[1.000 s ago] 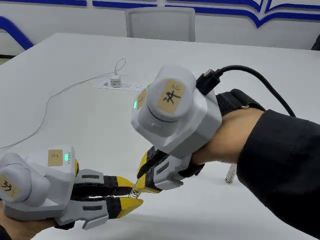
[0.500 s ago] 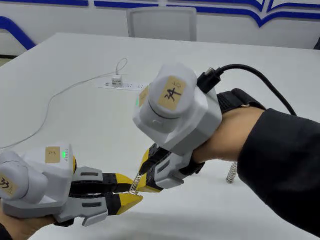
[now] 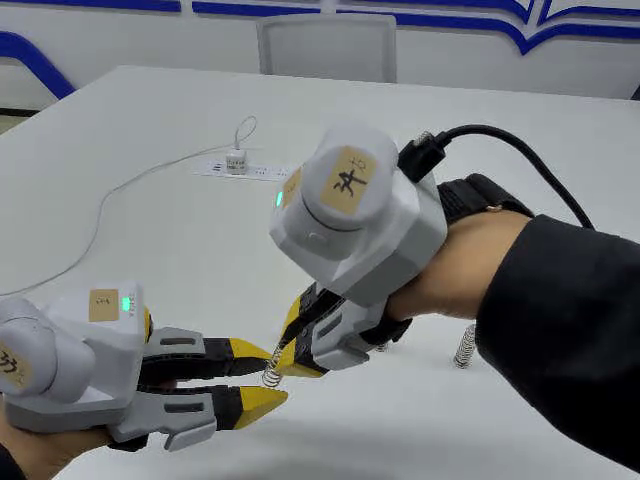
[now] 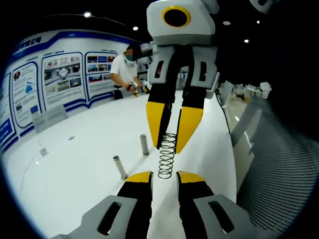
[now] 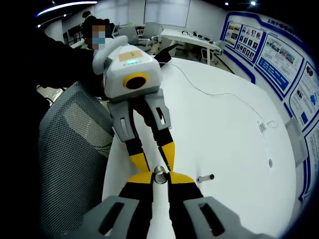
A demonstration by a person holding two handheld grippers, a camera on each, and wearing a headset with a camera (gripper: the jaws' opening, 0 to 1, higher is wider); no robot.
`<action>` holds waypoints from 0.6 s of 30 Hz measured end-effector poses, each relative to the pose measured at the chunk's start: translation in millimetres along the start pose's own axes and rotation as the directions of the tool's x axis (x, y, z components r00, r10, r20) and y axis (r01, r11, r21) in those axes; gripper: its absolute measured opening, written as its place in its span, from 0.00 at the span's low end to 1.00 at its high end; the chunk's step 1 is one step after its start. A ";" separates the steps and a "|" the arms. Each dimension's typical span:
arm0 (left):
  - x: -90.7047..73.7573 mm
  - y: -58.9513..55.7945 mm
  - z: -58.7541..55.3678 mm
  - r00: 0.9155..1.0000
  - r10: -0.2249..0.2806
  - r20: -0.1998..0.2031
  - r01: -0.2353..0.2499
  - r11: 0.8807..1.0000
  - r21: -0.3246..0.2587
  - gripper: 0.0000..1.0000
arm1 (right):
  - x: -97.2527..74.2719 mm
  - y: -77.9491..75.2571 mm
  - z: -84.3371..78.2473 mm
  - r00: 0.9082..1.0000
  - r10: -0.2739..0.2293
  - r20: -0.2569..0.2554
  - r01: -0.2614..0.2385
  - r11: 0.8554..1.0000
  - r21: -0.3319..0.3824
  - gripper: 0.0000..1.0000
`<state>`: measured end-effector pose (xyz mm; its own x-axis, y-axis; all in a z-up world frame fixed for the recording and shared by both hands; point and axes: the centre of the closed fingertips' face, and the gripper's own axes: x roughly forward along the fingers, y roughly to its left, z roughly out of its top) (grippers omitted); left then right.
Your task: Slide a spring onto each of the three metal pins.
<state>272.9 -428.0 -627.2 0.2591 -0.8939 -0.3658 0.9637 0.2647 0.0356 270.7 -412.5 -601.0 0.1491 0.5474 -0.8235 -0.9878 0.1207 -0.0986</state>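
Slim coil spring [image 4: 167,155] of bright steel wire, open-wound, hanging roughly straight in the air above the white bench [image 4: 75,164]. Pinched by its upper coils between the yellow tips of the right claw [image 4: 168,147], closed tight on it. Seen end-on as a small ring between those same tips in the right gripper view.

Handwritten on a tan sticker [image 3: 345,183] atop the right claw: "34", followed by marks too small to read. On a second sticker [image 3: 14,367], on the left claw [image 4: 165,177]: "33". Lettering on the wall panels [image 4: 65,74] too small to read.

Lower end of the spring right at the gap between the left claw's yellow tips, parted only a little wider than the coil, nothing gripped there; contact with those tips unclear. On the bench beyond, well apart from both claws: a bare metal pin [image 4: 119,167] standing upright, and a second spring [image 3: 463,346], also upright.
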 end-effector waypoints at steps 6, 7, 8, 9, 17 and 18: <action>-5.2 6.8 -5.6 1.000 0.028 -0.006 -0.028 0.999 -0.020 0.25 | -3.9 -7.3 -6.6 0.999 -0.013 -0.029 0.013 1.000 0.001 0.12; -6.0 7.3 -6.4 1.000 0.030 -0.006 -0.030 0.999 -0.024 0.26 | -4.4 -8.6 -7.5 0.999 -0.016 -0.033 0.016 1.000 0.001 0.12; -7.1 7.9 -7.8 0.999 0.034 -0.007 -0.034 0.999 -0.029 0.26 | -5.1 -10.6 -9.4 0.999 -0.017 -0.043 0.017 1.000 0.001 0.12; -7.8 8.4 -8.8 0.999 0.037 -0.008 -0.037 0.999 -0.032 0.27 | -5.6 -11.8 -10.2 0.999 -0.018 -0.047 0.018 1.000 0.000 0.12; -14.0 12.4 -14.0 0.998 0.060 -0.003 -0.061 0.996 -0.059 0.31 | -11.3 -33.4 -13.6 0.996 -0.050 -0.079 0.050 0.999 -0.002 0.12; -14.8 12.8 -14.3 0.998 0.063 -0.002 -0.063 0.996 -0.063 0.31 | -11.9 -38.6 -14.5 0.995 -0.058 -0.085 0.058 0.998 0.000 0.12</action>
<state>280.5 -406.2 -634.6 0.3195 -0.8748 -0.3643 0.9394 0.3429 0.0004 306.4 -435.7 -595.5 0.2017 0.4669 -0.8610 -0.9774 0.1523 -0.1464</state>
